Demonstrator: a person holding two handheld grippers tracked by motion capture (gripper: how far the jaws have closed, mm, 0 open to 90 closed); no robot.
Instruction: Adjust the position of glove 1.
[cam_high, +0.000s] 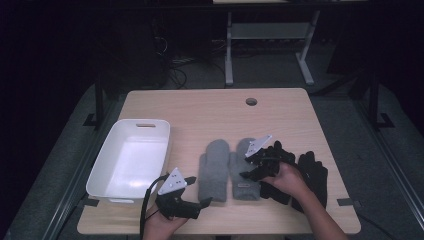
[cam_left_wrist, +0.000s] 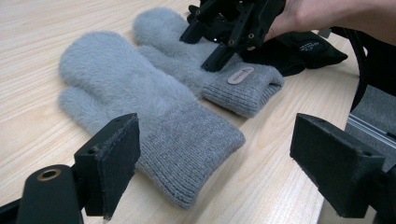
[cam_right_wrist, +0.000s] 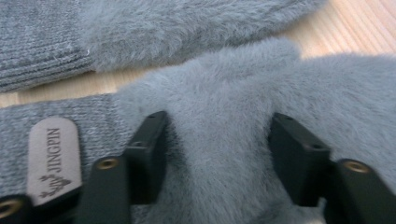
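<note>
Wooden table (cam_high: 210, 107): mittens (cam_high: 214, 170), gloves (cam_high: 312, 172), tub (cam_high: 131, 160).

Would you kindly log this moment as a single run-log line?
right gripper: jaws pressed into right grey mitten, fabric between | left gripper: open, off the mittens | left mitten: flat | black gloves: right | bin: left

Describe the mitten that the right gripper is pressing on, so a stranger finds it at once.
On the wooden table, right of the white bin, two grey mittens lie together. It is the right-hand mitten, beside the black gloves, with a small tag on its cuff.
</note>
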